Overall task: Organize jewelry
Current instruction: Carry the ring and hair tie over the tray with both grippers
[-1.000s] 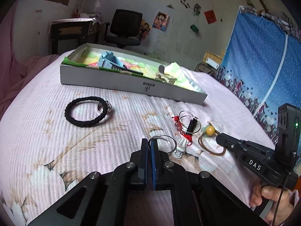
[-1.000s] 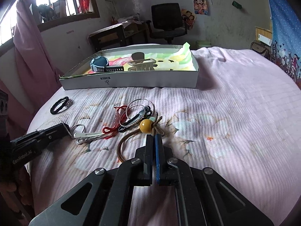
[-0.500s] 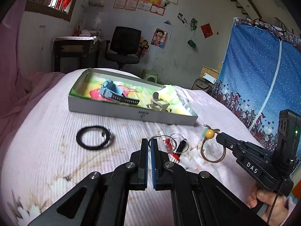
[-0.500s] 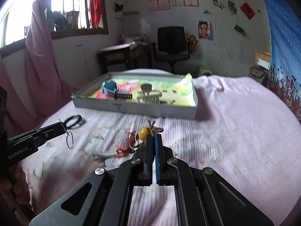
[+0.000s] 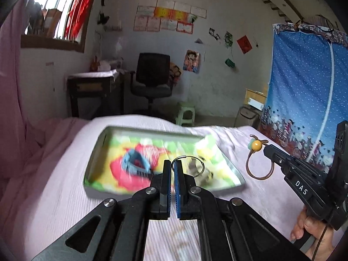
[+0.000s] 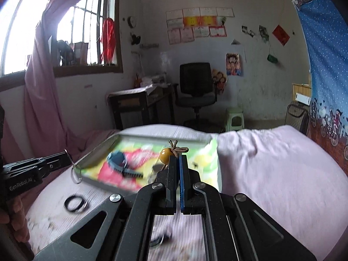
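I had both grippers lifted above the bed [image 5: 54, 187] and aimed at the tray [image 5: 95, 152], each carrying one piece so that two things could go in on a single trip. The left gripper [image 5: 170, 169] had its fingers pinched together on the edge of the ring [image 5: 196, 167], which stood up past the tips and hung over the near right part of the tray; I judged an edge grip was the only way to hold a hoop that thin. The right gripper [image 6: 178, 163] was clamped on the cord [image 5: 258, 169] just below its bead [image 6: 165, 152], so the loop dangled free to the right of the tray and the bead rode above the tips. In the tray lay a watch [image 6: 118, 163] near its middle, with something pale beside it too blurred to name. A black band [image 6: 75, 203] still lay on the bed, short of the tray's near left corner, so I judged the sorting only partly done.
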The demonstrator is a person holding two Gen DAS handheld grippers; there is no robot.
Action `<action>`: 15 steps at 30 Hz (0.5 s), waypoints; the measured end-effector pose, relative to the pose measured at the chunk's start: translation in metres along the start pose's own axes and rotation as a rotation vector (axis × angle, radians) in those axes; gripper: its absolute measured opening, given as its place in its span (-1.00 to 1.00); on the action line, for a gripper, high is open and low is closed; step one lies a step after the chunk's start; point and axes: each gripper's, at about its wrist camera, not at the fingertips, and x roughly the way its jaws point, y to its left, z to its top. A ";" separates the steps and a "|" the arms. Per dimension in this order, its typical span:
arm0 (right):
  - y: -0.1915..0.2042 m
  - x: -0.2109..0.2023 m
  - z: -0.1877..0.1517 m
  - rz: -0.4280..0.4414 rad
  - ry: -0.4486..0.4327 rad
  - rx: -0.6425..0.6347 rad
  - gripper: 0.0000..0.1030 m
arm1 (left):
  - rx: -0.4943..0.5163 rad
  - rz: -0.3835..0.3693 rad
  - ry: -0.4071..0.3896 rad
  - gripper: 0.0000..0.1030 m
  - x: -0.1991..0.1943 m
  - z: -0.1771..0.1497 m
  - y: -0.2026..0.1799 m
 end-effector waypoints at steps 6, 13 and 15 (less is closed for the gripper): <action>-0.009 0.037 0.013 -0.012 -0.014 0.013 -0.95 | -0.012 0.045 0.001 -0.93 0.038 0.015 0.007; -0.010 0.078 0.000 -0.032 0.049 0.018 -0.95 | -0.011 0.067 0.081 -0.93 0.076 0.015 0.020; -0.012 0.087 -0.002 -0.033 0.069 0.033 -0.95 | -0.013 0.071 0.110 -0.93 0.088 0.013 0.023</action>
